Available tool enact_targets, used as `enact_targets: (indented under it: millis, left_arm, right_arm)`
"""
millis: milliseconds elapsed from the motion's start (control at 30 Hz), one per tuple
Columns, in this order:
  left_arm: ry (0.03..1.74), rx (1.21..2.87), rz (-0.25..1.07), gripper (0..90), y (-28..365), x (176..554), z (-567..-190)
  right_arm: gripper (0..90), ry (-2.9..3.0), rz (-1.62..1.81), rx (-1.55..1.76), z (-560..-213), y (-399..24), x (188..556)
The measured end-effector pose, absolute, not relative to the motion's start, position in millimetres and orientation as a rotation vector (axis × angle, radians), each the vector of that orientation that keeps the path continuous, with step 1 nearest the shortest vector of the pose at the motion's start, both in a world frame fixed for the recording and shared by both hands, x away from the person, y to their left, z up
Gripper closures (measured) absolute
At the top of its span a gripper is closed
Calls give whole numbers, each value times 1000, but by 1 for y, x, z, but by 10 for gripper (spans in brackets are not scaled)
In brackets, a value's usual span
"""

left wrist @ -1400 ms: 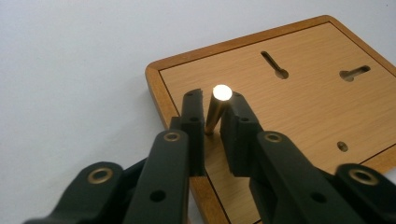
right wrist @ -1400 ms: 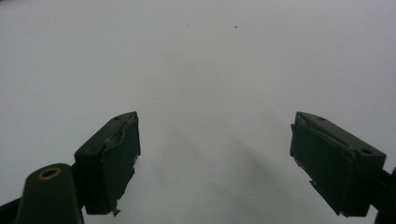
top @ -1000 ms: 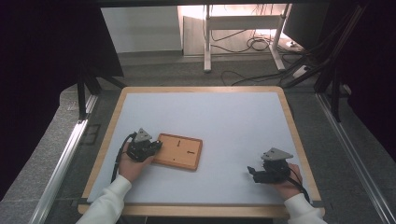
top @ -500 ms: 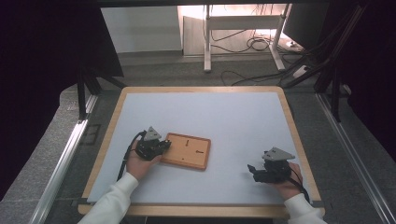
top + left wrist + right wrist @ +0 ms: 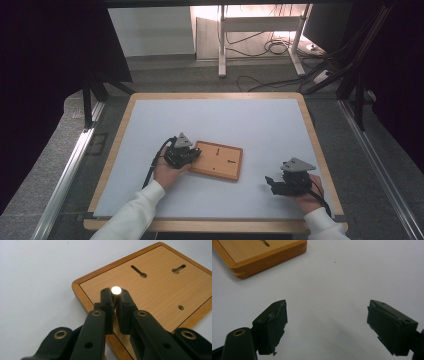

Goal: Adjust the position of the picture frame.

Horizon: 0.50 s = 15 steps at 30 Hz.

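1 wooden board (image 5: 218, 159); 1 small metal pin (image 5: 116, 290); 2 grippers: left gripper (image 5: 186, 154), right gripper (image 5: 272, 183).

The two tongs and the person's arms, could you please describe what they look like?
Both tongs, left and right, are black, and each carries a grey three-cornered plate on top. A black cable trails back from each along the forearm. Seen close, the left tongs' jaws show brass-coloured rivets; the right tongs' jaw pads are black and frayed at the edges. The person wears white long sleeves.
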<state>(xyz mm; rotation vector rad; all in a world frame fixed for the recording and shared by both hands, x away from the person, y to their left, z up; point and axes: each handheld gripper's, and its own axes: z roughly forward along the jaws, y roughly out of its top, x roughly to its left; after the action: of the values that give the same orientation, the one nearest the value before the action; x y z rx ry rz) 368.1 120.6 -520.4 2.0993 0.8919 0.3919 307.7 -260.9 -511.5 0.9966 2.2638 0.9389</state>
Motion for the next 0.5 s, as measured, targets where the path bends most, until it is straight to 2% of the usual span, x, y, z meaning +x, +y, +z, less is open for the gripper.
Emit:
enact_targets:
  millis: [267, 300, 333, 367, 400, 433, 467, 500]
  left_arm:
    - [908, 2077, 343, 830, 119, 372, -523]
    - [922, 2047, 302, 803, 121, 372, -522]
    - [922, 2047, 302, 734, 121, 372, -522]
    - [941, 2026, 245, 734, 123, 370, -520]
    - [942, 2031, 270, 609, 126, 364, -518]
    - [942, 2031, 270, 571, 126, 364, -518]
    - [942, 2035, 299, 523, 128, 360, -517]
    - [951, 2041, 313, 484, 133, 352, -514]
  right_arm:
    - [196, 2257, 959, 997, -509, -257, 311]
    - [212, 2255, 960, 1003, -508, -256, 313]
    - [212, 2255, 960, 1003, -508, -256, 313]
    - [231, 2253, 961, 1025, -505, -253, 316]
    - [320, 2253, 988, 1067, -498, -247, 326]
    - [320, 2253, 988, 1067, -498, -247, 326]
    - [412, 2275, 1002, 1066, -494, -241, 334]
    - [465, 2294, 1005, 1059, -492, -237, 338]
